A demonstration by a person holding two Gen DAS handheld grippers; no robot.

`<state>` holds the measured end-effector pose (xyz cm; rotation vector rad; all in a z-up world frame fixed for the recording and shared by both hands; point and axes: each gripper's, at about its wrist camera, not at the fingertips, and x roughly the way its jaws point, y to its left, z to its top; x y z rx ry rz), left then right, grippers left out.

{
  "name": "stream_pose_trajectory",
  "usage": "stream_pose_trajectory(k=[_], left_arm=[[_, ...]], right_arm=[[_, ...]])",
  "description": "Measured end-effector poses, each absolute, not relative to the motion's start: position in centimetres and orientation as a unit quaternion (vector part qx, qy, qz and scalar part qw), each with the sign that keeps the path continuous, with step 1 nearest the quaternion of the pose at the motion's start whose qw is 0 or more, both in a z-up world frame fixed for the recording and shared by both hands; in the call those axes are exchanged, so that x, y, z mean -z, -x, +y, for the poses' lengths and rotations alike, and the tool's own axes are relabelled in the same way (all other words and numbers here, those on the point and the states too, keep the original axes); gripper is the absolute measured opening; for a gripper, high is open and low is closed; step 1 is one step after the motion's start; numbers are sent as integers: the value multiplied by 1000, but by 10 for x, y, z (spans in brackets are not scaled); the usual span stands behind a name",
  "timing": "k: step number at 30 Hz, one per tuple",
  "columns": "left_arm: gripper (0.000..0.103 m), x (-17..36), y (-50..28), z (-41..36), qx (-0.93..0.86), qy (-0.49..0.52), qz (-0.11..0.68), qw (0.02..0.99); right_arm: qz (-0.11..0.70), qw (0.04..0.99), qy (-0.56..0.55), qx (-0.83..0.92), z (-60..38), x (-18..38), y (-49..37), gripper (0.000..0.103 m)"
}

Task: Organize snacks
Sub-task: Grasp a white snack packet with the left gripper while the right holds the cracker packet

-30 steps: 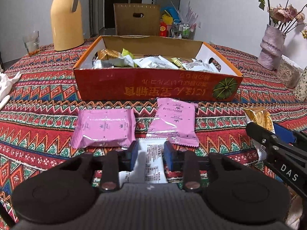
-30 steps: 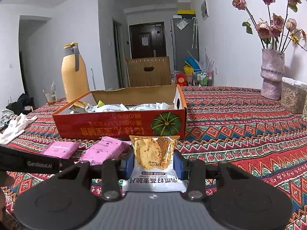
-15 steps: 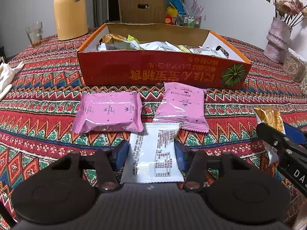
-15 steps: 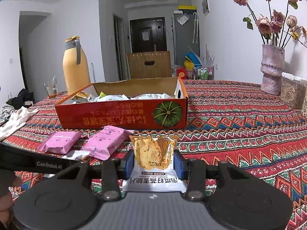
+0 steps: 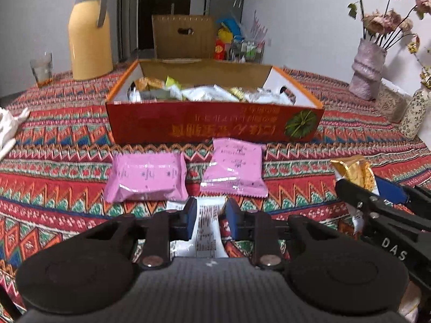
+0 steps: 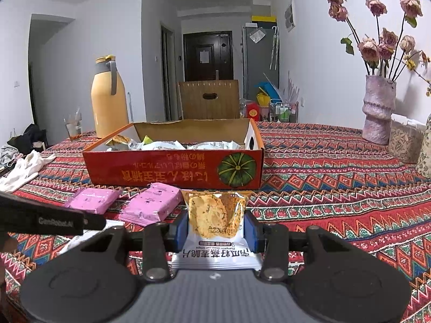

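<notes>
The left gripper (image 5: 207,218) has its blue pads (image 5: 190,215) pressed in on a white snack packet (image 5: 207,231), pinching it narrow so the wrapper bulges up between them, its printed back facing the camera. Just ahead of it two pink snack packets (image 5: 147,177) lie flat on the patterned tablecloth (image 5: 54,161), side by side and apart, in front of the open red cardboard box (image 5: 215,126) that holds more wrapped snacks. The right gripper (image 6: 215,228) clamps an orange-and-white cracker packet (image 6: 215,215) upright between its blue pads (image 6: 181,228), which press both side edges. That packet hangs above the cloth, near the box's front wall.
</notes>
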<state>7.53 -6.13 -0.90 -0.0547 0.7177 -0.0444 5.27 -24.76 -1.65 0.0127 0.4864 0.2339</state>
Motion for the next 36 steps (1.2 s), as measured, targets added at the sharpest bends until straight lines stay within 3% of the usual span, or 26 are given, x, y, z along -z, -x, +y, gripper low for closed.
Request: stream_pose_trajectory(k=[3, 5, 7, 9, 12, 15, 16, 19, 26, 27, 28, 36], left_arm=[[28, 9, -74, -60, 22, 28, 351, 936], [40, 12, -75, -58, 20, 30, 356, 934], [58, 17, -77, -55, 15, 30, 365, 930], [67, 24, -80, -52, 8, 33, 378, 925], [68, 33, -87, -49, 3, 37, 395, 918], [66, 38, -90, -50, -2, 35, 397, 917], [54, 37, -89, -50, -3, 33, 395, 918], [46, 35, -85, -50, 5, 33, 389, 921], [42, 25, -74, -52, 22, 30, 368, 929], [39, 22, -72, -52, 26, 32, 364, 931], [24, 19, -71, -52, 30, 33, 360, 932], [23, 3, -71, -53, 48, 34, 339, 939]], right_arm=[[240, 964, -3, -117, -246, 15, -50, 42], [240, 964, -2, -117, -245, 15, -49, 42], [242, 963, -1, -117, -244, 16, -49, 42], [244, 963, 0, -117, -244, 17, -48, 42], [250, 961, 1, -117, -242, 20, -47, 42], [253, 960, 2, -118, -241, 21, -46, 42], [254, 960, 2, -117, -241, 21, -45, 42], [254, 960, 3, -116, -241, 21, -44, 42], [253, 961, 7, -114, -239, 20, -41, 42], [252, 961, 8, -112, -239, 19, -41, 42], [251, 961, 10, -111, -238, 18, -41, 42], [240, 966, 15, -98, -236, 10, -40, 42]])
